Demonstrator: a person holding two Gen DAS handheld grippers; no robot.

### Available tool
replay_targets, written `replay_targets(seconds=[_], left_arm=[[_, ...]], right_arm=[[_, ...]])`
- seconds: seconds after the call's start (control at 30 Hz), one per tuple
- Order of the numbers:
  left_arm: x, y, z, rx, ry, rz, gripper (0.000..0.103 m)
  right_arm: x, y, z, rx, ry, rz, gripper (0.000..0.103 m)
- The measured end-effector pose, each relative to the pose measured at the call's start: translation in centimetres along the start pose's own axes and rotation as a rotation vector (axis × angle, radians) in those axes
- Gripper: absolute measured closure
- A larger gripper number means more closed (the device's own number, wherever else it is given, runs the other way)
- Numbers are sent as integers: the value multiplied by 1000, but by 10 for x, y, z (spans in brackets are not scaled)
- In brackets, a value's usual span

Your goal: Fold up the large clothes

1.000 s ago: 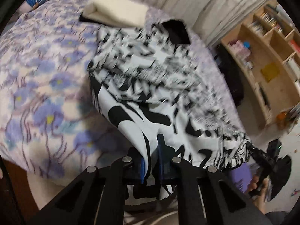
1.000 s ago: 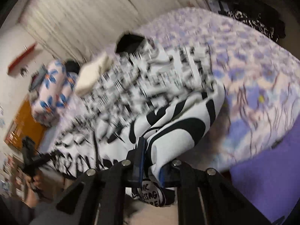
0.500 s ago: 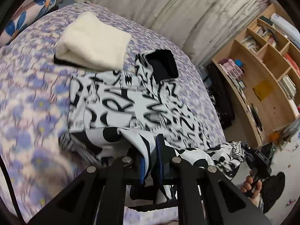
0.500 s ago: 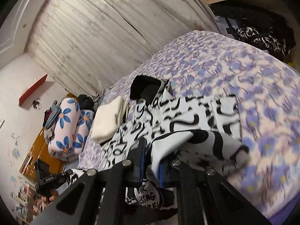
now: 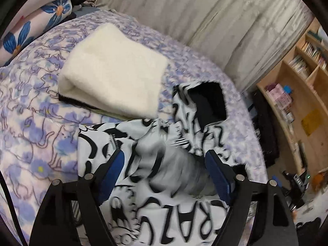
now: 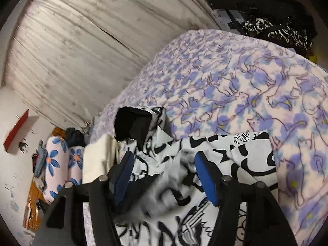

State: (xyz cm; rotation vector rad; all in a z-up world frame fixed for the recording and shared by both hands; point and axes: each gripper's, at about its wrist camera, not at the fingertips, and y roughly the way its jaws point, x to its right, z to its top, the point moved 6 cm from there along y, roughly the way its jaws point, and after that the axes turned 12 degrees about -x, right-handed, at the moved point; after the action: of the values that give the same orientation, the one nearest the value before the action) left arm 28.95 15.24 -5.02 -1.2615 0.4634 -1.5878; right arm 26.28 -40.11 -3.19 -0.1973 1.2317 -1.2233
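In the left wrist view the left gripper (image 5: 164,164) is opening and the black-and-white printed garment (image 5: 155,209) lies loose between its blue pads (image 5: 114,170), lower centre, reaching toward the upper right. The right gripper (image 6: 164,170) is opening over the same fabric. Only the left view shows the whole folded cream blanket (image 5: 114,71).

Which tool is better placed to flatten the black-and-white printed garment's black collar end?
Right, probably. The right tool, opening, points near the black collar; the left tool, also opening, sees it further off.
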Motion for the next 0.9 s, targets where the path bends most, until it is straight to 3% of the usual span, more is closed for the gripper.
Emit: replay_targets(seconds=[0.3,0.53,0.6,0.63,0.67,0.7,0.77,0.83,0.9], left_arm=[[-42,74,-6,-149,91,188,24],[-61,116,0,-216,96,252,25],[-63,126,1,-232,94,263,32],[-62,131,1,-232,101,279,40],[-60,133,1,-233,115,282,59],[-56,137,0,-241,132,274,71],[-48,139,-2,-232,161,325,85],[-37,136,-4,-199,219,406,95],[-27,130,-4,-162,254,448,98]], right_arm=[[55,79,-8,-212,-93,-235,41],[67,120,-4,-318,-158,-269,41],[65,127,-5,-326,-189,-274,41],[61,129,-6,-321,-216,-278,40],[57,130,-8,-311,-249,-292,43],[55,131,-9,-307,-272,-316,48],[49,131,-17,-307,-331,-358,92],[44,123,-21,-262,-362,-397,95],[39,103,-19,-182,-347,-393,96]])
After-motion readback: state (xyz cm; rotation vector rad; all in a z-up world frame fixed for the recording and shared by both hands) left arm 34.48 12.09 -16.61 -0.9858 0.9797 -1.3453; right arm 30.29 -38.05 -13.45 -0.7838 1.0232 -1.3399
